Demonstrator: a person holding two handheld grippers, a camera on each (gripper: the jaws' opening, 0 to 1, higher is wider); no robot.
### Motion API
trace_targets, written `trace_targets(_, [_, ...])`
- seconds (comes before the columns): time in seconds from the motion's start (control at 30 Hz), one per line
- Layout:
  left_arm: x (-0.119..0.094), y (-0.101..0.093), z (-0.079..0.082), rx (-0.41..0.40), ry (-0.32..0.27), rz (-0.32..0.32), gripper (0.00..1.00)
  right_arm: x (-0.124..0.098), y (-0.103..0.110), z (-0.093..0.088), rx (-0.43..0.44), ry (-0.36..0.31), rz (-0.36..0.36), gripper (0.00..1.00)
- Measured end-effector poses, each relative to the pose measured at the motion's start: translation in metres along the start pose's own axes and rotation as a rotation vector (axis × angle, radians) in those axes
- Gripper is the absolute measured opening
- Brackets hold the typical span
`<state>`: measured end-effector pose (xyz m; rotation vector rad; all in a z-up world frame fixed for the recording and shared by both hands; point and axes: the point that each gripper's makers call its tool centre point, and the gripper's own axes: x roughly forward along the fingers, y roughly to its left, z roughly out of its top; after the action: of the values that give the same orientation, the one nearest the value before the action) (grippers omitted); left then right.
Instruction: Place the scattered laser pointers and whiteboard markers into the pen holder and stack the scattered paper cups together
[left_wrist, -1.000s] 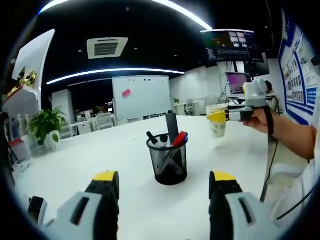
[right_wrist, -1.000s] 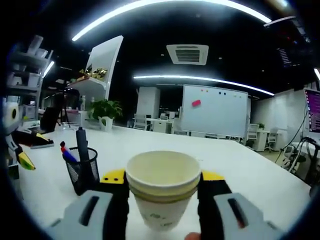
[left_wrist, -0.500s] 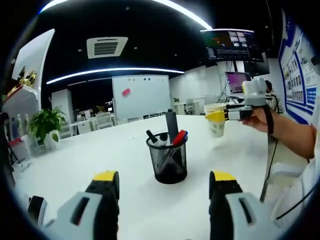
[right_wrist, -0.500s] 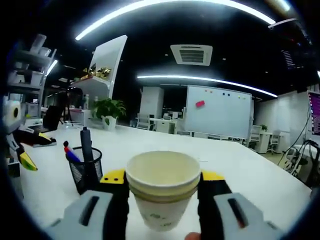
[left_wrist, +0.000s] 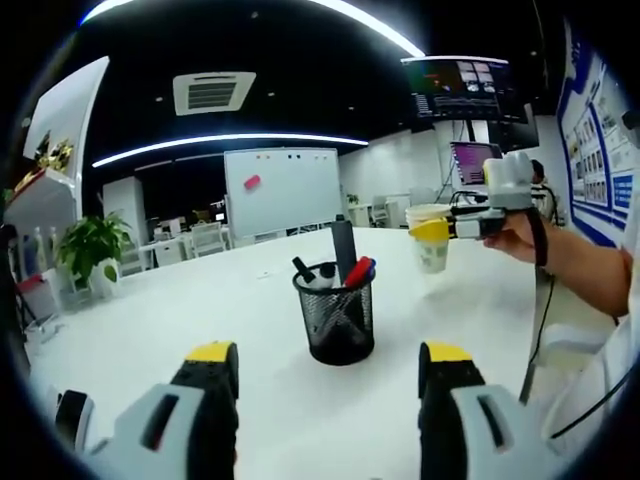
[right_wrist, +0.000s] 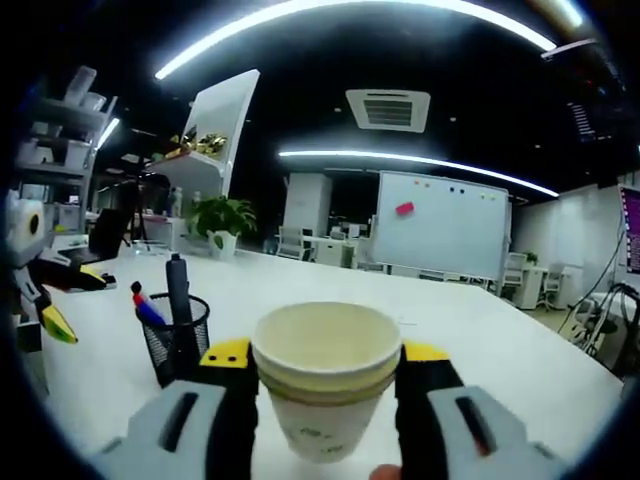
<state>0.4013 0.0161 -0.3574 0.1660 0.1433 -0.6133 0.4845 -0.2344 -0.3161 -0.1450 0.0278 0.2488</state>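
Observation:
A stack of paper cups (right_wrist: 326, 385), one nested in another, is held between my right gripper's (right_wrist: 326, 372) yellow-tipped jaws, above the white table. In the left gripper view the same stacked cups (left_wrist: 431, 238) hang at the right, gripped by the right gripper (left_wrist: 452, 230) in a person's hand. A black mesh pen holder (left_wrist: 341, 321) stands mid-table with a tall black laser pointer (left_wrist: 344, 250) and red and black markers in it. It also stands left of the cups, as the pen holder (right_wrist: 175, 341). My left gripper (left_wrist: 325, 375) is open, low and near the table, short of the holder.
The white table (left_wrist: 150, 320) stretches far back. A potted plant (left_wrist: 92, 252) stands at the far left edge. A whiteboard (left_wrist: 282, 193) stands behind the table. The person's forearm (left_wrist: 580, 270) and a cable come in from the right.
The right gripper has swung slightly, so the pen holder sits a little further right in its view. The cups stay gripped. The left gripper has not moved.

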Motion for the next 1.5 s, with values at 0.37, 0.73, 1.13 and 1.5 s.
trace_targets(0.37, [0.0004, -0.0005, -0.0012, 0.001, 0.004, -0.002, 0.75, 0.0001, 0.0018, -0.0008, -0.002, 0.004, 0.004, 0.55])
trace_targets(0.73, [0.0003, -0.0005, -0.0017, 0.002, 0.007, -0.001, 0.75, 0.0004, 0.0039, -0.0002, -0.005, 0.004, 0.012, 0.55])
trace_targets(1.13, [0.0014, -0.0012, -0.0014, 0.005, 0.007, -0.004, 0.75, 0.0005, 0.0048, 0.0002, -0.011, 0.006, 0.016, 0.55])
trace_targets(1.5, [0.0015, -0.0008, -0.0007, 0.010, 0.008, -0.004, 0.75, 0.0014, 0.0071, 0.0011, -0.013, 0.008, 0.024, 0.55])
